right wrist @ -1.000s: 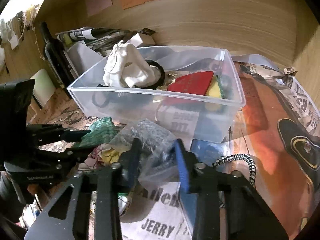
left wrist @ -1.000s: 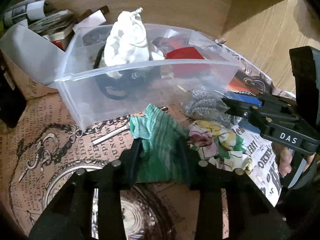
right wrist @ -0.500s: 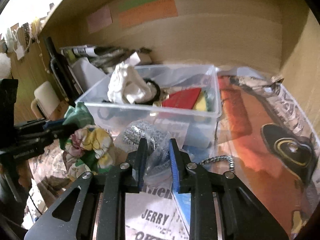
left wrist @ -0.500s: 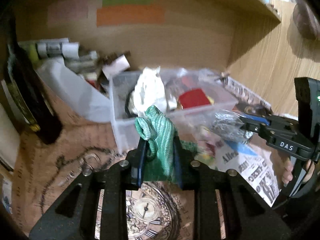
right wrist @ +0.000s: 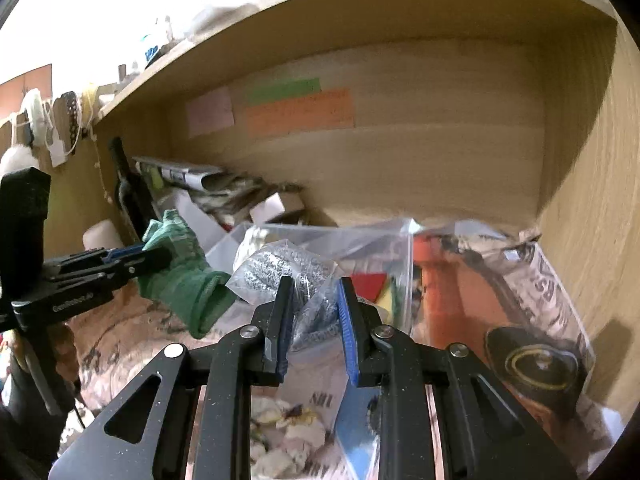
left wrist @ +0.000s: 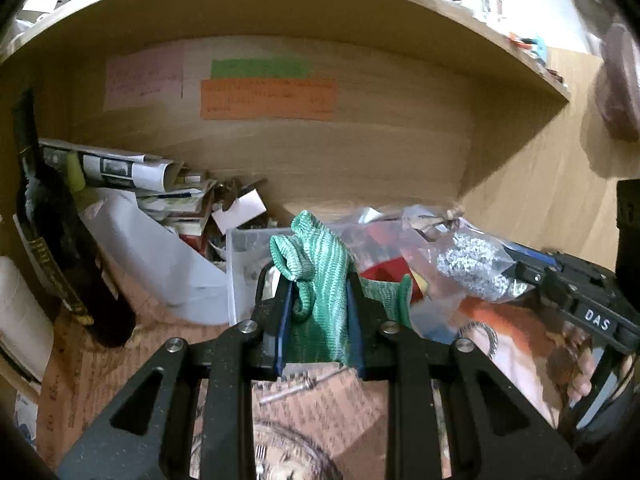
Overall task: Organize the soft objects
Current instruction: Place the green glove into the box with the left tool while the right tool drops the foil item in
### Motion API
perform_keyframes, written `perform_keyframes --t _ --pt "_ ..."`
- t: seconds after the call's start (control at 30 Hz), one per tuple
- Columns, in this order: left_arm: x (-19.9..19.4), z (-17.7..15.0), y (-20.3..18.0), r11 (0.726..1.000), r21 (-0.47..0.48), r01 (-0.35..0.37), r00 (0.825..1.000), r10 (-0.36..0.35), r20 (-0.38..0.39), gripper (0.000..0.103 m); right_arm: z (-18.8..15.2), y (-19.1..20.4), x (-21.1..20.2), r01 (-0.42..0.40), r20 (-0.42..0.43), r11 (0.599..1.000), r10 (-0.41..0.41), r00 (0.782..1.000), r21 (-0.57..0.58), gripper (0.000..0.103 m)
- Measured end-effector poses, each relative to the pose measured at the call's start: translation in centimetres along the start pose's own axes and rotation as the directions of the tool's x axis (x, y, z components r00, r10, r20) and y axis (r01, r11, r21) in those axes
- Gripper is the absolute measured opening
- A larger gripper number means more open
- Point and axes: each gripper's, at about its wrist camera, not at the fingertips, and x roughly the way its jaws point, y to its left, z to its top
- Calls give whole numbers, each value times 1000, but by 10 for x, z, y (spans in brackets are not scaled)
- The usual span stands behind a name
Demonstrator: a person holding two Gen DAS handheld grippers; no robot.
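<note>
My left gripper (left wrist: 318, 280) is shut on a green knitted cloth (left wrist: 324, 276) and holds it in the air in front of the clear plastic bin (left wrist: 240, 276). It shows in the right wrist view (right wrist: 158, 256) with the cloth (right wrist: 184, 280) hanging from it. My right gripper (right wrist: 314, 284) is shut on a clear bag of silver mesh scrubber (right wrist: 280, 272), lifted before the bin (right wrist: 408, 276). It also shows in the left wrist view (left wrist: 520, 270) holding the bag (left wrist: 468, 264). A floral cloth (right wrist: 280, 436) lies on the table below the right gripper.
A dark bottle (left wrist: 60, 240) stands at the left. A white holder with rolled papers (left wrist: 132, 200) sits beside the bin. The wooden back wall carries coloured paper notes (left wrist: 266, 98). A shelf board (right wrist: 400, 4) runs overhead. Printed paper (right wrist: 540, 320) covers the table.
Both grippers have risen from the table with their loads: the green cloth and the scrubber bag went up. The floral cloth stayed on the table.
</note>
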Motion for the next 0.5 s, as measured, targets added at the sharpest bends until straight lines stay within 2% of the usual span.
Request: perform_keyframes --t 0.2,0.5 --pt "33 3 7 999 -17 -52 998 51 -37 25 11 -3 24 8 -16 1000 -8 1000 -8 20" --pt "76 -14 18 989 31 -146 982 148 -114 25 6 3 85 -1 -153 999 -7 988 -51 20"
